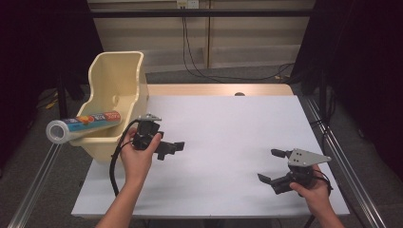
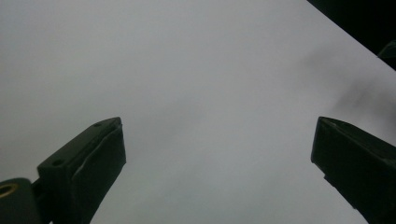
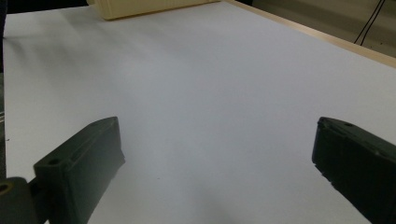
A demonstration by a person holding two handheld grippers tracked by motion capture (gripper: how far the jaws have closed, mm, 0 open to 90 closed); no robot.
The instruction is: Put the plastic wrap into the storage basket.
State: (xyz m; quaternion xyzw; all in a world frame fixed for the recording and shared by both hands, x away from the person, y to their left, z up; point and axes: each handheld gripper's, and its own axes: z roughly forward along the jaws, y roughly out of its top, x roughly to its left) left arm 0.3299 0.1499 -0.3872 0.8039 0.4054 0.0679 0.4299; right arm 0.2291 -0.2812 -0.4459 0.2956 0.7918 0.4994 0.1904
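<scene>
A cream plastic bin point(image 1: 116, 90) stands at the table's far left; its base edge point(image 3: 140, 7) also appears in the right gripper view. A long tube with an orange and blue label point(image 1: 85, 122) lies across the bin's front rim, its open end sticking out to the left. My left gripper point(image 1: 171, 149) hovers just right of the bin, pointing right, open with nothing between its jaws point(image 2: 217, 163). My right gripper point(image 1: 270, 165) sits near the front right of the table, pointing left, open and holding nothing point(image 3: 217, 163).
A white sheet point(image 1: 223, 137) covers the tabletop, with a wooden strip point(image 1: 218, 89) along the far edge. Metal rails run along both sides. Cables hang at the wall behind. Bare white surface lies between the two grippers.
</scene>
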